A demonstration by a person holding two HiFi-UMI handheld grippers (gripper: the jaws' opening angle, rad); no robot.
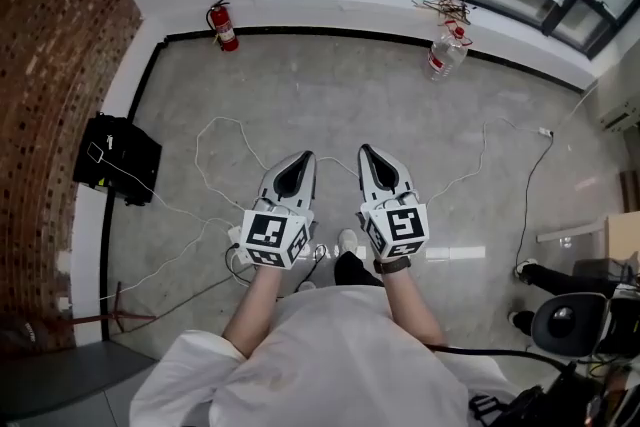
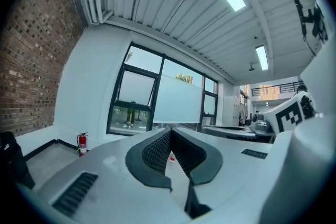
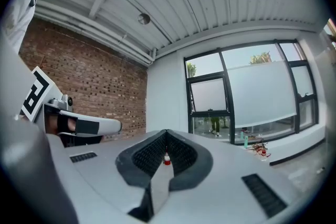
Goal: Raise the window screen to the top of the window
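Left gripper (image 1: 303,158) and right gripper (image 1: 370,155) are hovering mid-frame, both clenched empty. Screen (image 3: 260,94) is hanging partway down, frame right. Approaching squarely and unclenching before gripping its bottom edge looks best

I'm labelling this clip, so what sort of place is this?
Probably an indoor office or workshop room: a brick wall, large black-framed windows, and a fire extinguisher standing on the concrete floor.

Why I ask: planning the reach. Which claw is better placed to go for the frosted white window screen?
Right, marginally. The frosted white window screen hangs toward the right, ahead of the right claw; the left claw sits beside it, farther over. Both are shut, empty and well short of it.
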